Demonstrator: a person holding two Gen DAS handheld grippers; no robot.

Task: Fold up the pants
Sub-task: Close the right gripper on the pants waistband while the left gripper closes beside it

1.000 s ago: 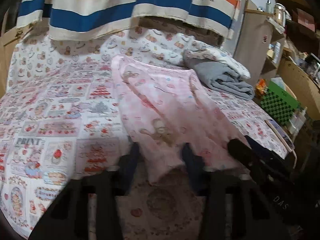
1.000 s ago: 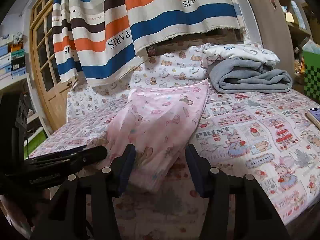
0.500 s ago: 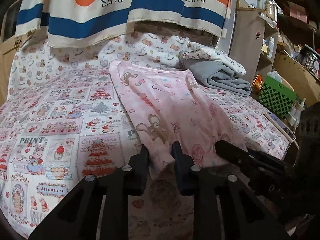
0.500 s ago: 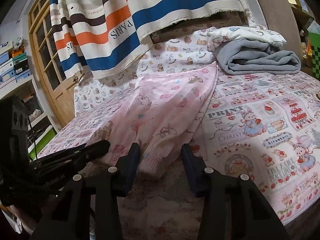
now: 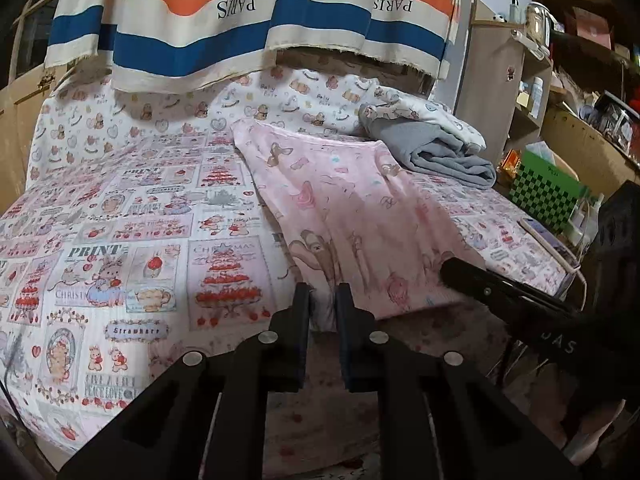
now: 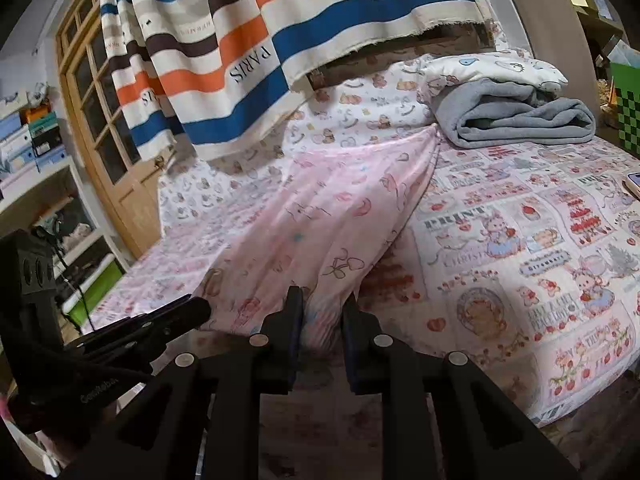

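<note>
Pink printed pants [image 5: 344, 208] lie lengthwise on the bed, waistband far, leg cuffs at the near edge; they also show in the right wrist view [image 6: 320, 224]. My left gripper [image 5: 323, 300] is shut on the left cuff. My right gripper [image 6: 322, 312] has its jaws closed in on the right cuff, with fabric between the pads. Each gripper shows in the other's view: the right gripper [image 5: 500, 288], the left gripper [image 6: 168, 320].
The bed has a patterned sheet [image 5: 132, 248]. A folded grey and white blanket [image 5: 436, 152] lies at the far right corner. A striped curtain [image 5: 248, 24] hangs behind. A phone [image 5: 548, 236] lies near the right edge; a green checkered box [image 5: 544, 192] and shelves stand beyond.
Both grippers have closed from open onto the pants' cuffs at the near bed edge. The fabric is now pulled taut and slightly lifted at the cuffs.
</note>
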